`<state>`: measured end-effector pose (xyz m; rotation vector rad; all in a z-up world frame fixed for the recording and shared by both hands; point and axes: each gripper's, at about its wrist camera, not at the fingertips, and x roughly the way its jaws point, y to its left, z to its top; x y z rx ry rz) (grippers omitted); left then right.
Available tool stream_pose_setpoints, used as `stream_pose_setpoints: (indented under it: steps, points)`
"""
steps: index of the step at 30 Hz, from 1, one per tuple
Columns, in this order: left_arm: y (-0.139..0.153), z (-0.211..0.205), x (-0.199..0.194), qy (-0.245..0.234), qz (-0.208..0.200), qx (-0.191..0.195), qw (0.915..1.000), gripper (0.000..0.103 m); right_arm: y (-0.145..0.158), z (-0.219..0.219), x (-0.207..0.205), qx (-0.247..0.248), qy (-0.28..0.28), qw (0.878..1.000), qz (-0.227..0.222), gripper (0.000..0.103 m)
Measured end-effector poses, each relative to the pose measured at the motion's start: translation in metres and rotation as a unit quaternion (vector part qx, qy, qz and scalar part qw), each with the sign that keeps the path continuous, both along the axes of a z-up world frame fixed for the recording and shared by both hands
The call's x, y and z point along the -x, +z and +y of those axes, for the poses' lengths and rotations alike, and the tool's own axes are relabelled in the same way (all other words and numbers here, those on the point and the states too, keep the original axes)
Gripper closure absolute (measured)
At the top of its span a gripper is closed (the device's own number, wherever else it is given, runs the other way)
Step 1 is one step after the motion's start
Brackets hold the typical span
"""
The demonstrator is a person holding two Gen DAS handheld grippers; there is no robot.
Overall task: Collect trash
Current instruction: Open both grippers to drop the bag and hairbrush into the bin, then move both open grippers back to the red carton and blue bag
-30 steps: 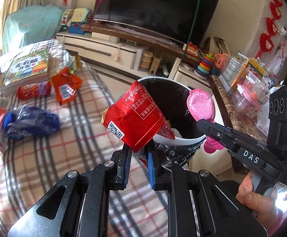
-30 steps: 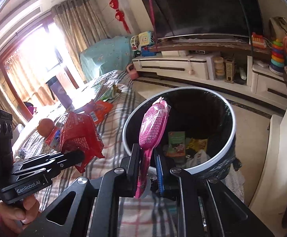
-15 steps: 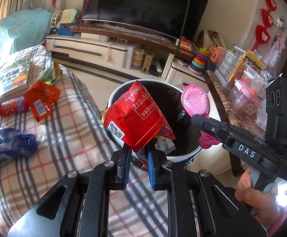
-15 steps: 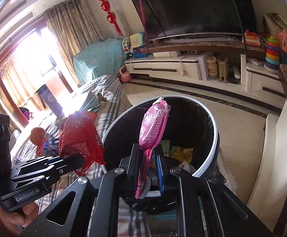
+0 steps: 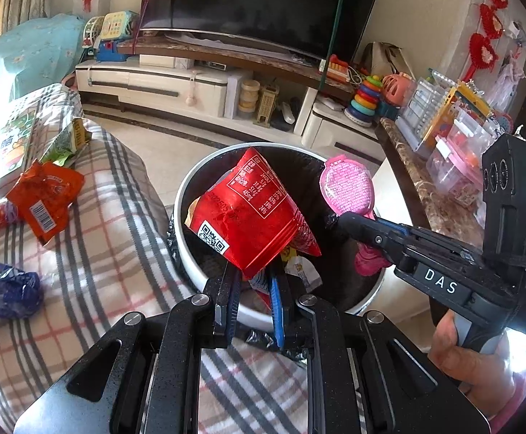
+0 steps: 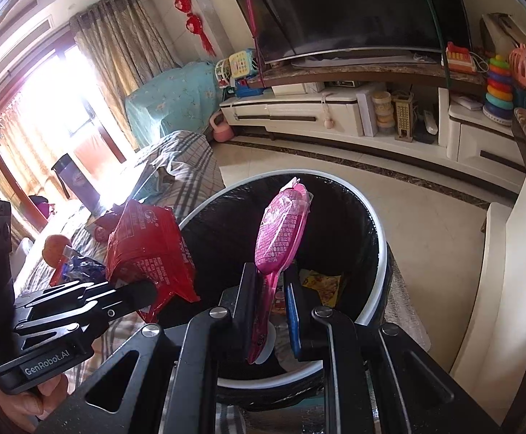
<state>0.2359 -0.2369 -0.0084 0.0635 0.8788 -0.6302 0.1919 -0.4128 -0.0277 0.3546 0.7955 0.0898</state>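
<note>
Item: my left gripper (image 5: 252,282) pinched red packet (image 5: 248,213), right gripper (image 6: 272,303) clamped pink wrapper (image 6: 281,231); bin (image 6: 378,238) at twelve o'clock, seemingly beneath both; next, release.

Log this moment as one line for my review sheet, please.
left hand-held gripper: shut on red snack bag | right hand-held gripper: shut on pink wrapper | both over bin | release: not yet
</note>
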Motion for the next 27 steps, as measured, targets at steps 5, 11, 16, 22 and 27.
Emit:
stream_pose_setpoints:
  steps: [5, 11, 16, 22, 27]
  points:
    - [-0.004, -0.009, -0.006, -0.006, 0.009, -0.005, 0.9999, 0.089, -0.004, -0.005, -0.004, -0.002, -0.002, 1.000, 0.006, 0.088]
    - [-0.009, -0.009, -0.009, 0.003, 0.020, -0.011, 0.9997, 0.076, -0.008, -0.009, -0.010, -0.013, -0.003, 1.000, 0.017, 0.072]
    - [-0.007, 0.000, -0.002, 0.013, 0.012, -0.007, 0.9998, 0.055, -0.006, -0.009, -0.005, -0.019, -0.006, 1.000, 0.010, 0.056]
    - [-0.005, 0.025, 0.016, 0.031, 0.002, 0.004, 0.9995, 0.052, 0.001, -0.001, 0.008, -0.026, -0.009, 1.000, -0.011, 0.026]
    - [-0.003, 0.057, 0.032, 0.061, -0.008, 0.011, 0.9981, 0.048, 0.011, 0.016, 0.022, -0.031, -0.008, 0.999, -0.031, 0.012]
